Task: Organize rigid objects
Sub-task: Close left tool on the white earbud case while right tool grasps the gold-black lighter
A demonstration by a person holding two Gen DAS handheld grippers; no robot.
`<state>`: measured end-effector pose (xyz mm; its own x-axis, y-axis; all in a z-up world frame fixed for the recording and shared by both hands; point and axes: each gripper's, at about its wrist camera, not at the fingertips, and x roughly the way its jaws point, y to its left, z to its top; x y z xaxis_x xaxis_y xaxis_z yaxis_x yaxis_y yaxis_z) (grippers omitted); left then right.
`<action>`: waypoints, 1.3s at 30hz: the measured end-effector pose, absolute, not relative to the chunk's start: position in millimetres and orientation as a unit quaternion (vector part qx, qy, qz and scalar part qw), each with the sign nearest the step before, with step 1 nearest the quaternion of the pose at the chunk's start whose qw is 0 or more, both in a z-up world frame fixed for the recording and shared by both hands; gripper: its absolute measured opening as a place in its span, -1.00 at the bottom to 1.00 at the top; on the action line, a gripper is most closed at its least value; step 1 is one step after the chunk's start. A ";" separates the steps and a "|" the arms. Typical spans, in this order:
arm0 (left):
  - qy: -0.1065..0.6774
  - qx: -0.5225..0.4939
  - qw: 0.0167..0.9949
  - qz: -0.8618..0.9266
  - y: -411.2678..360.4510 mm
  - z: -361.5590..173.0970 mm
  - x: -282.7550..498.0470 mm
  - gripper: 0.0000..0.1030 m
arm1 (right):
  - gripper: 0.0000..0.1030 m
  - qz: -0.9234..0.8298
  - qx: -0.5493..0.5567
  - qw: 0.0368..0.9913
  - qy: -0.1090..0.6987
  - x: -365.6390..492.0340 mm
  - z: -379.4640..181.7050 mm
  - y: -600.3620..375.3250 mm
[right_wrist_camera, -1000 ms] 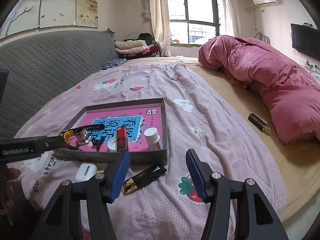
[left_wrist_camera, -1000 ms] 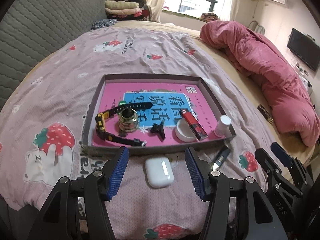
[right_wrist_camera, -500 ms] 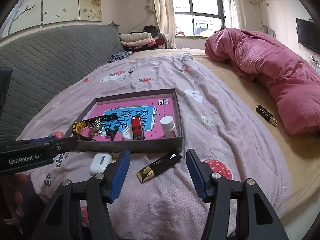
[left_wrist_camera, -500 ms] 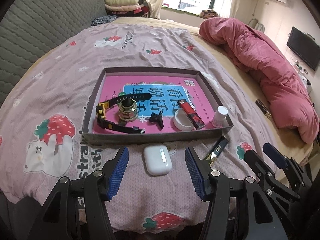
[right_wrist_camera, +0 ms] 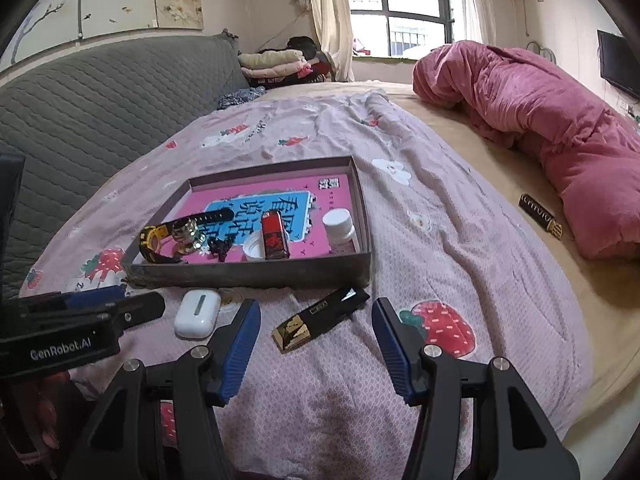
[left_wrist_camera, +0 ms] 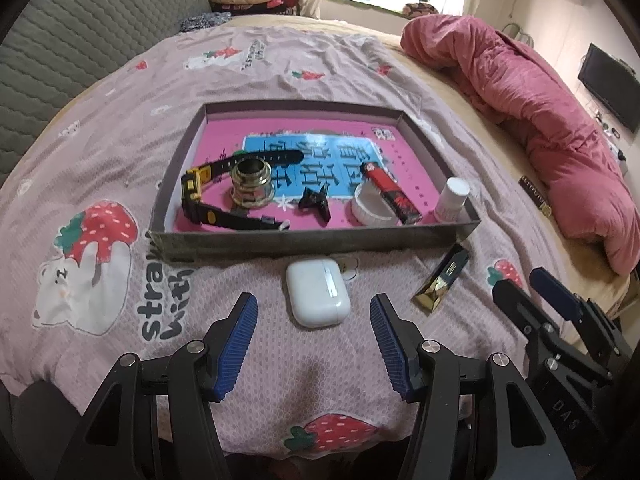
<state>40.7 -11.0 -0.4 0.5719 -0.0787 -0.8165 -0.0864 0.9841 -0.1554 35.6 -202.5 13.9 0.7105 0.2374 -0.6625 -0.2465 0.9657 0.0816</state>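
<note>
Left gripper [left_wrist_camera: 314,344] is hovering low over the bed [left_wrist_camera: 120,128], fingers [left_wrist_camera: 236,344] spread wide and holding nothing. The white earbud case [left_wrist_camera: 318,292] is lying on the strawberry-print blanket just ahead of the gap between them, close to the near wall of the grey tray [left_wrist_camera: 304,238].

Right gripper [right_wrist_camera: 316,344] is likewise hanging above the blanket with fingers [right_wrist_camera: 240,344] spread, gripping nothing. The black-and-gold bar [right_wrist_camera: 320,318] is lying flat and angled just ahead of the gap, near the tray's right front corner.

Sitting inside the tray on its pink sheet: black-and-yellow watch [left_wrist_camera: 208,196], brass ring piece [left_wrist_camera: 252,184], small black clip [left_wrist_camera: 316,202], white round lid [left_wrist_camera: 370,210], red lighter [left_wrist_camera: 390,192], white bottle [left_wrist_camera: 452,200] standing upright in the right front corner.
</note>
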 end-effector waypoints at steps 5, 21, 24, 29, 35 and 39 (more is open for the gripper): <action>0.480 -0.093 0.872 0.007 -11.7 -18.9 47.2 0.17 | 0.11 0.128 0.009 0.919 0.373 47.1 2.4 -205.6; 0.514 -0.089 0.853 0.022 -19.4 -59.1 80.2 0.26 | 0.11 0.140 0.064 0.882 0.446 93.6 -45.7 -203.5; 0.513 -0.089 0.853 0.029 -19.9 -62.3 84.5 0.27 | 0.11 0.148 0.072 0.876 0.453 99.8 -51.7 -203.2; 0.509 -0.081 0.856 0.045 -22.7 -66.1 92.1 0.27 | 0.14 0.155 0.082 0.874 0.453 107.5 -57.2 -200.9; 0.504 -0.043 0.860 0.076 -33.2 -70.9 102.5 0.24 | 0.00 0.160 0.094 0.874 0.449 111.0 -57.7 -205.5; 0.499 -0.016 0.863 0.075 -43.4 -69.0 102.7 -0.05 | -0.07 0.164 0.121 0.867 0.454 112.4 -57.9 -212.4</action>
